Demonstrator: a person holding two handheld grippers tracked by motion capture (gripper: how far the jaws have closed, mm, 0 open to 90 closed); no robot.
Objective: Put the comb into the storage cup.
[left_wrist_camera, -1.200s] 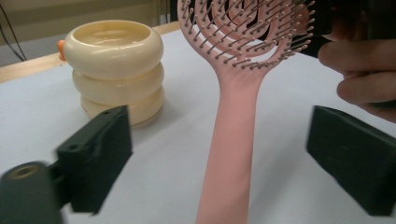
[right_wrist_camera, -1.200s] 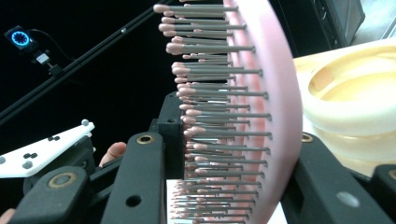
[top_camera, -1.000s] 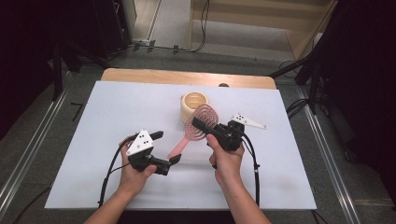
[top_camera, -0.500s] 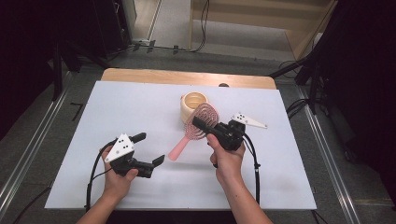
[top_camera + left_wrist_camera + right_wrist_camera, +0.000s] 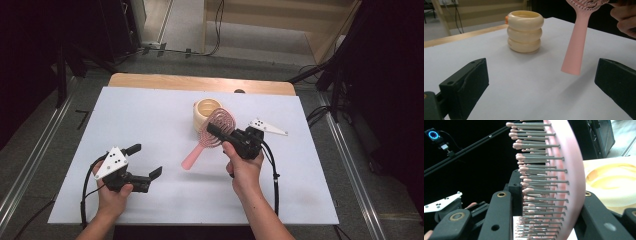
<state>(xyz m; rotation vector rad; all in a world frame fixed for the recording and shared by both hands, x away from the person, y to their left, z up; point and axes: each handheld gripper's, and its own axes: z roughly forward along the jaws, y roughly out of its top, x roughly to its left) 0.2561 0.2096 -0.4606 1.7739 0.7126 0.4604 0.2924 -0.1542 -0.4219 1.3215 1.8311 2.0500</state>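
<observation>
A pink hairbrush (image 5: 216, 131) hangs tilted above the white table (image 5: 150, 115), its handle pointing down and left. My right gripper (image 5: 218, 133) is shut on the brush head; in the right gripper view the jaws clamp the bristled head (image 5: 571, 170) from both sides. A cream ringed cup (image 5: 206, 111) stands upright just behind the brush. Near the table's front left, my left gripper (image 5: 145, 160) stands open with nothing between its jaws. In the left gripper view its gripper (image 5: 541, 87) faces the cup (image 5: 524, 31) and the brush handle (image 5: 576, 50), both well ahead.
A wooden strip (image 5: 200, 84) runs along the table's far edge. Dark stands and cables lie on the floor around the table. The right hand (image 5: 624, 20) shows at the upper right of the left gripper view.
My left gripper has slid left across the table, away from the brush handle, still open. The right gripper and the brush have stayed in place.
</observation>
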